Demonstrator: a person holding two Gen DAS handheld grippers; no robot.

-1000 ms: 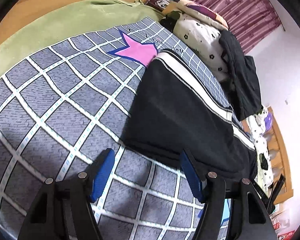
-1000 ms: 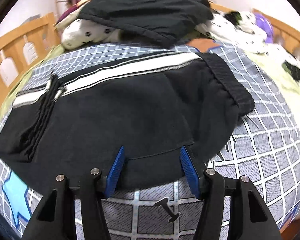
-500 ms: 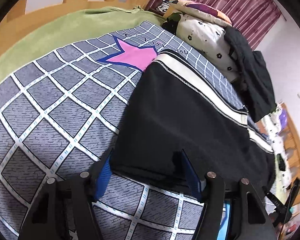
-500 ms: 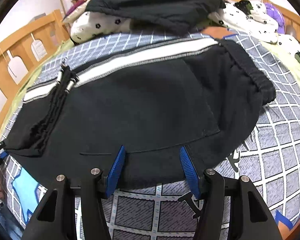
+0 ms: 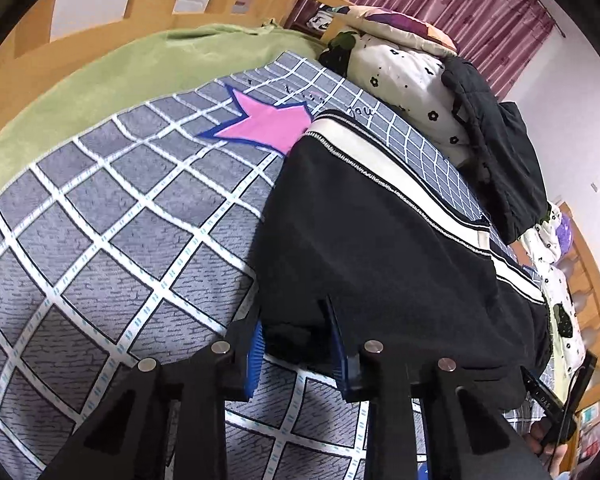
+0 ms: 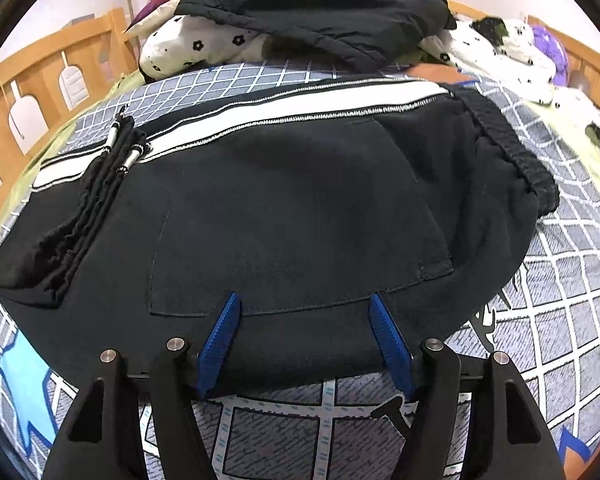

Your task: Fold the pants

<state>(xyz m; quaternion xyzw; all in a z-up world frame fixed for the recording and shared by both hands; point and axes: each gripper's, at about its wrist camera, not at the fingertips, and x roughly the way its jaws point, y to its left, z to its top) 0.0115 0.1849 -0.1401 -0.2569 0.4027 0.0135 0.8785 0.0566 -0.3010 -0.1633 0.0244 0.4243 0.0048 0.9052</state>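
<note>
While the black pants [image 6: 300,208] lie flat on the bed [image 5: 100,232], the left hand-held gripper [image 5: 296,344] has closed partly around their near corner. The right hand-held gripper [image 6: 305,344] stands wide open astride their near edge; it should pinch all layers before lifting.

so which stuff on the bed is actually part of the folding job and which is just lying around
Part of the job:
- black pants with the white side stripe
- left gripper, closing on the pants' corner
- right gripper, open at their near edge

Just lying about:
- black jacket
- floral bedding
- green blanket
</note>
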